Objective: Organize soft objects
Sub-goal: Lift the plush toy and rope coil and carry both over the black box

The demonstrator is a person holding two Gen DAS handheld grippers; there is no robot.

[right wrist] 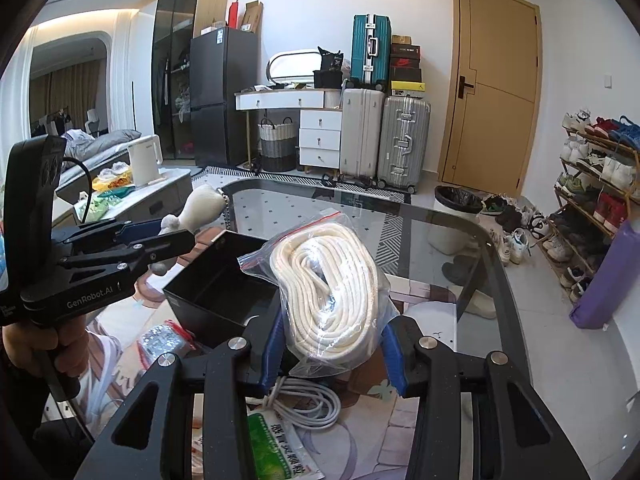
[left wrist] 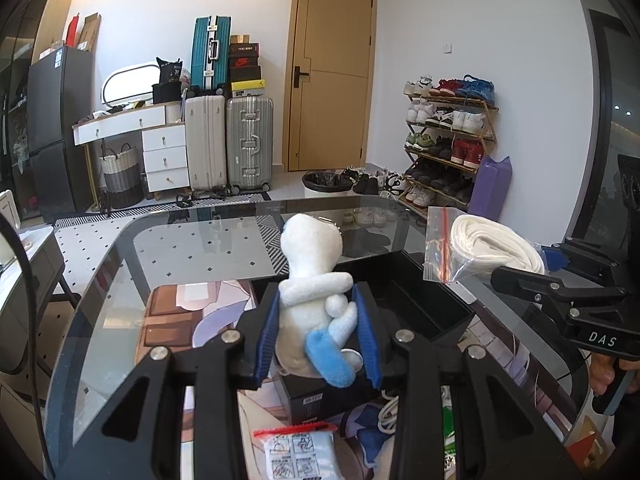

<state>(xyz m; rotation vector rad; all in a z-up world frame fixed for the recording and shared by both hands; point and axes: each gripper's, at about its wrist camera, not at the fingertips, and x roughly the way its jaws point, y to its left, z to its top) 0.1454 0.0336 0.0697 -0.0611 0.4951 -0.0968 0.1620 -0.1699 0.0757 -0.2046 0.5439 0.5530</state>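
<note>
My left gripper (left wrist: 318, 334) is shut on a white plush toy (left wrist: 310, 280) with a blue foot, held upright above the table; the same toy (right wrist: 200, 208) sticks out of that gripper (right wrist: 168, 236) in the right wrist view. My right gripper (right wrist: 334, 344) is shut on a clear zip bag of coiled white rope (right wrist: 328, 288), which also shows at the right of the left wrist view as the rope bag (left wrist: 492, 244). An open black box (right wrist: 224, 288) stands on the glass table between both grippers, its inside showing as the box (left wrist: 416, 304) just beyond the toy.
On the glass table (left wrist: 192, 252) lie a small sealed packet (left wrist: 298, 452), a loose white cord (right wrist: 308, 400), a green printed packet (right wrist: 280, 444) and a small black carton (left wrist: 312, 396). A bin (right wrist: 456, 204), shoe rack (right wrist: 592, 200) and suitcases (right wrist: 384, 140) stand beyond.
</note>
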